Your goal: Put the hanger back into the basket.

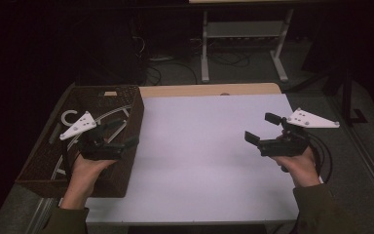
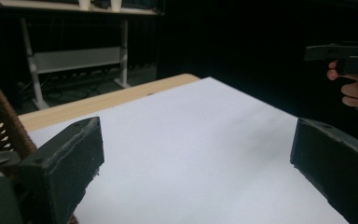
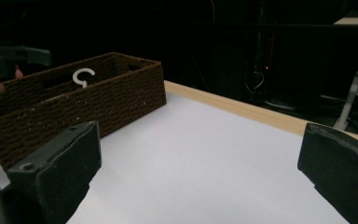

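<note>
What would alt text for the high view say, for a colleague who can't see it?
A person's hands hold the left gripper over a brown wicker basket at the table's left edge and the right gripper above the bare white tabletop, both open. White hanger hooks lie in the basket.

One table (image 1: 209,146), its top covered by a white sheet (image 1: 214,161). One brown woven basket (image 1: 126,122) at the table's left edge. One white hook (image 1: 69,117) visible inside the basket, with curved white pieces (image 1: 108,115) beside it; their number cannot be told. Two hand-held grippers: the left hand-held gripper (image 1: 119,137) and the right hand-held gripper (image 1: 263,127), each held by one hand, each with two black jaws set wide apart.
</note>
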The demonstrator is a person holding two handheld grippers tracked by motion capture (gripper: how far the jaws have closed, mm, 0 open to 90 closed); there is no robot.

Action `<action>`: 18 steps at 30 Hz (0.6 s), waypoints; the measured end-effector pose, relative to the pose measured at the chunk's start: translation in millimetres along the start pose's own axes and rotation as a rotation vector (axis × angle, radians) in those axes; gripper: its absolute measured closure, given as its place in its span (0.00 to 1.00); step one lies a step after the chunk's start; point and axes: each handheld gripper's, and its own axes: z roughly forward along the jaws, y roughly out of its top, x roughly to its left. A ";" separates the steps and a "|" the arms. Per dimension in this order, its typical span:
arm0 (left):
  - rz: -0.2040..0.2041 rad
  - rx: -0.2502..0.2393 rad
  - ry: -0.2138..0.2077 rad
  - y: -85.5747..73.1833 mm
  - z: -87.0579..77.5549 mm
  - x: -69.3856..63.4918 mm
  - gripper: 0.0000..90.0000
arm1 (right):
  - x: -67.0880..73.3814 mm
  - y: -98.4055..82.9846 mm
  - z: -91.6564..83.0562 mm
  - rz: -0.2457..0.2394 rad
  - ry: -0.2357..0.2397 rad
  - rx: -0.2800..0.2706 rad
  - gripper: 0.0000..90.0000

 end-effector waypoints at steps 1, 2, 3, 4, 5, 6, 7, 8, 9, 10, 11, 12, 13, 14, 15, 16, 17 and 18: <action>-0.006 -0.012 0.000 -2.8 0.5 -0.8 0.03 | 0.3 2.4 0.4 0.002 0.007 -0.010 0.00; -0.003 -0.019 0.000 -4.1 0.5 -0.8 0.03 | 0.2 3.0 0.6 0.001 0.010 -0.014 0.00; -0.002 -0.019 -0.002 -5.0 0.4 -0.5 0.03 | 0.5 3.7 0.6 0.003 0.014 -0.016 0.00; -0.006 -0.023 0.000 -6.2 1.2 -0.7 0.03 | 0.4 3.9 0.5 0.000 0.016 -0.016 0.00; -0.005 -0.023 0.000 -7.1 1.7 -0.8 0.03 | 0.7 4.2 0.3 0.003 0.020 -0.025 0.00; -0.006 -0.023 -0.002 -7.7 1.7 -0.9 0.03 | 0.6 4.3 0.0 0.003 0.020 -0.029 0.00; -0.004 -0.024 -0.001 -8.1 1.7 -1.1 0.03 | 0.6 4.3 -0.7 0.005 0.020 -0.029 0.00; -0.002 -0.026 0.001 -8.8 2.3 -1.5 0.03 | 0.4 4.3 -1.2 0.006 0.021 -0.031 0.00; 0.000 -0.025 0.000 -9.4 2.5 -1.7 0.03 | 0.1 4.4 -2.2 0.007 0.023 -0.035 0.00; 0.000 -0.022 0.001 -10.0 2.6 -1.9 0.03 | -0.2 4.7 -2.9 0.007 0.022 -0.041 0.00; 0.002 -0.022 0.001 -10.5 2.8 -2.0 0.03 | -0.4 5.0 -3.7 0.010 0.023 -0.047 0.00; 0.002 -0.022 0.001 -10.5 2.8 -2.0 0.03 | -0.4 5.0 -3.7 0.010 0.023 -0.047 0.00; 0.006 -0.027 0.003 -11.2 2.9 -2.7 0.03 | -0.8 5.6 -5.2 0.009 0.023 -0.056 0.00; 0.008 -0.026 0.003 -11.2 2.8 -2.8 0.03 | -0.8 5.8 -5.7 0.009 0.024 -0.058 0.00; 0.008 -0.026 0.003 -11.2 2.8 -2.8 0.03 | -0.8 5.8 -5.7 0.009 0.024 -0.058 0.00; 0.009 -0.027 -0.002 -11.3 2.8 -3.7 0.03 | -0.9 6.4 -6.8 0.008 0.027 -0.064 0.00; 0.009 -0.023 -0.004 -11.4 3.1 -4.0 0.03 | -1.0 6.5 -7.0 0.005 0.026 -0.065 0.00; 0.011 -0.023 -0.005 -11.7 3.7 -4.6 0.03 | -0.9 6.6 -7.3 0.008 0.027 -0.067 0.00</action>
